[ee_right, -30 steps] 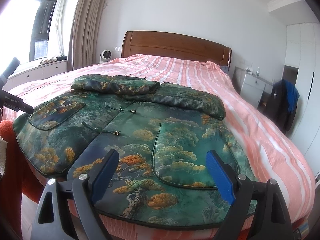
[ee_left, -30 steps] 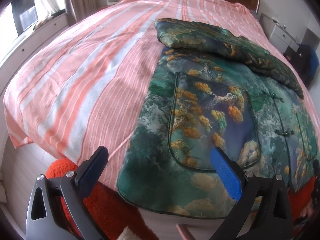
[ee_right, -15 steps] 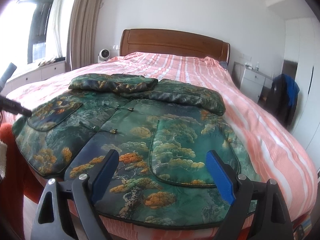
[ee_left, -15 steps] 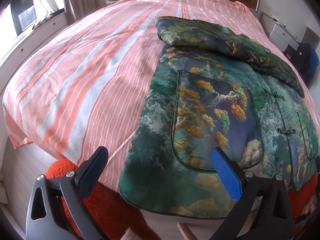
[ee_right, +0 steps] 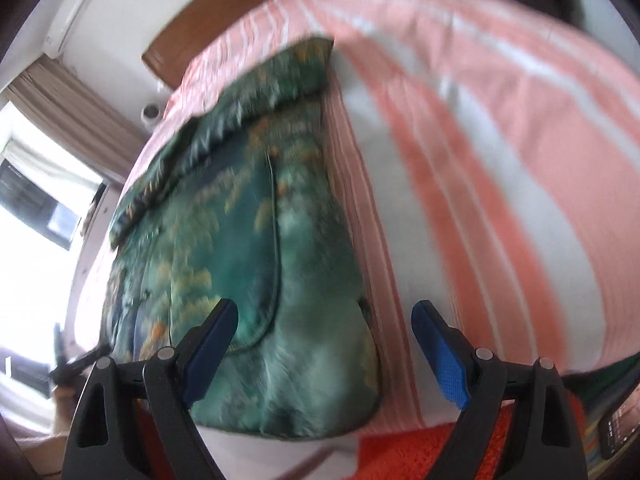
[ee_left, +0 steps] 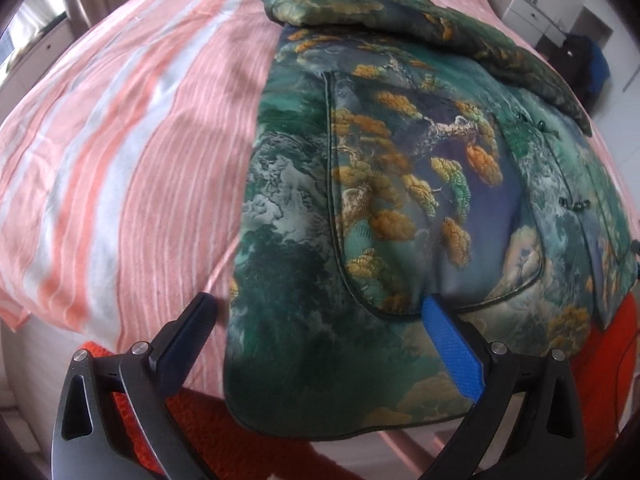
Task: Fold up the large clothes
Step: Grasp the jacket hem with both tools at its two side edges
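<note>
A padded green jacket (ee_left: 400, 184) printed with golden trees lies flat on the pink striped bed (ee_left: 120, 128), both sleeves folded across its top. My left gripper (ee_left: 320, 308) hangs open just above the jacket's lower left hem corner, nothing between its blue pads. In the blurred right wrist view the same jacket (ee_right: 256, 240) fills the left half. My right gripper (ee_right: 324, 316) stands open over the jacket's lower right hem corner, near the bed's edge, not touching the cloth.
An orange rug (ee_left: 224, 440) covers the floor at the foot of the bed. A wooden headboard (ee_right: 224, 12) stands at the far end. White drawers (ee_left: 532, 8) and a dark garment (ee_left: 588, 68) stand at the back right. A phone (ee_right: 618, 432) lies low right.
My right gripper has swung fast to the jacket's right hem corner, rolling and tipping downward. My left gripper has sunk a little closer to the left hem corner. Both stayed open.
</note>
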A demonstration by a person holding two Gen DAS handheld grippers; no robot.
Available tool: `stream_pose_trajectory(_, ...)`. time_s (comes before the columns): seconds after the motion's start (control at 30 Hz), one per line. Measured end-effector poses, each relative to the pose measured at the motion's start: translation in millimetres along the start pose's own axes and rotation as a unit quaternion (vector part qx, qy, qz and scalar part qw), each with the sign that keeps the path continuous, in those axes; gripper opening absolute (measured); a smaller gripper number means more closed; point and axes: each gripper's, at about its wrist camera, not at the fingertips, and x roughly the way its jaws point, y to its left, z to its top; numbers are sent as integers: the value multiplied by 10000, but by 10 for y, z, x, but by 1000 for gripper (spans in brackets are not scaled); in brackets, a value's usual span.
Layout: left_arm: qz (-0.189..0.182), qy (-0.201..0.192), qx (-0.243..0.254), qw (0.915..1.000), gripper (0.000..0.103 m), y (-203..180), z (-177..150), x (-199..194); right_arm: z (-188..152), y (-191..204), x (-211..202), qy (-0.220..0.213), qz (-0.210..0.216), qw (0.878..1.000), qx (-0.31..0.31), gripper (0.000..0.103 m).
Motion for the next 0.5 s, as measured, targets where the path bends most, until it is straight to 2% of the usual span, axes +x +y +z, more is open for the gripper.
stream_pose_trajectory(0.1, -138, 190, -67, 9997, 102, 12, -7, 50, 14, 92, 84, 487, 5, 9980, -396, 87)
stream_pose_trajectory(0.13, -196, 320, -46, 9993, 93, 1, -27, 65, 6, 129, 102, 603, -12, 9970, -482, 82)
stream_pose_trajectory(0.17, -252, 440, 4, 9987, 84, 2, -58, 76, 0, 176, 120, 743, -43, 9956, -566, 67)
stream_pose_trajectory(0.2, -221, 531, 103, 9983, 68, -27, -93, 83, -4, 212, 133, 859, -50, 9943, -623, 57)
stream_pose_trajectory(0.23, -105, 526, 232, 9983, 47, -66, -119, 61, -7, 240, 144, 965, -90, 9930, -672, 40)
stream_pose_trajectory(0.27, -30, 511, 326, 9982, 34, -96, -138, 34, -14, 267, 145, 1023, -147, 9920, -731, 23)
stream_pose_trajectory(0.3, 0, 500, 342, 9982, 21, -107, -148, -2, -21, 296, 139, 1043, -125, 9916, -758, 19)
stream_pose_trajectory(0.33, -73, 491, 264, 9984, 15, -92, -148, -48, -22, 321, 106, 1031, -58, 9920, -732, 18)
stream_pose_trajectory(0.5, -544, 315, 61, 9980, 11, 4, -257, -356, -76, 412, -78, 722, 56, 9958, -569, 15)
